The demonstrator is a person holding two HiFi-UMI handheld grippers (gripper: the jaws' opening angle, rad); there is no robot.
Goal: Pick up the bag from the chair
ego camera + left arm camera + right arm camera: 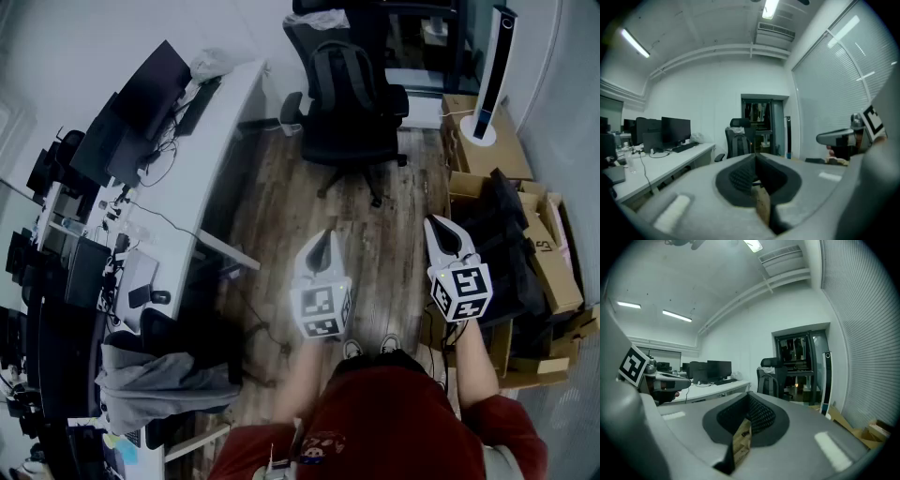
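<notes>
I'm holding both grippers out in front over the wood floor, pointing them far, toward the chair. Left gripper: jaws are sitting together, nothing between them. Right gripper: same, jaws are pressing together, empty. The backpack is sitting upright on the seat of the black office chair, leaning on its backrest, at the far end of the floor, well apart from both grippers and roughly in line with the left one. White desk is running along the left, carrying monitors; its far end is sitting just left of the chair. Cardboard boxes are piling up on the right, with a white tower fan standing at the far ones. A grey jacket is lying draped near left, beside the desk.
</notes>
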